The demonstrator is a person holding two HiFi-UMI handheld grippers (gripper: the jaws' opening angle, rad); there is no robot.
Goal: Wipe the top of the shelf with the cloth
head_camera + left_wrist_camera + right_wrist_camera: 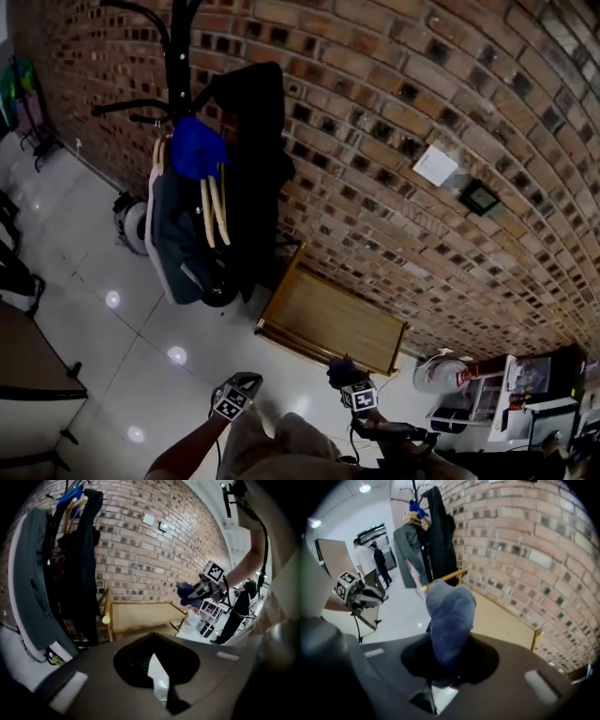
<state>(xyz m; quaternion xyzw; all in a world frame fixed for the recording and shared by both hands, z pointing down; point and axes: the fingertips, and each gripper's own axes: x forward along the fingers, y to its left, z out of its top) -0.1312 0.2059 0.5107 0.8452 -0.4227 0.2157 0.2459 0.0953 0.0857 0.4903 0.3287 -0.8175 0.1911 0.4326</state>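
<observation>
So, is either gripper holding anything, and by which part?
The right gripper holds the blue cloth by one end, the rest bunched beyond the jaws. The left gripper holds nothing.

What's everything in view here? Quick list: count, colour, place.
shelf: 1, light wood, low against the brick wall
cloth: 1, blue, clamped in the right gripper
coat rack: 1, black, left of the shelf
coat: 1, black, hanging on the rack
grey garment: 1, hanging on the rack, left side
cap: 1, blue, on the rack
hangers: pale wood, on the rack, count unclear
wall plate: 1, white, on the brick above the shelf
people: 2, far across the room
left gripper: 1, jaws apart, empty
right gripper: 1, shut on the cloth
</observation>
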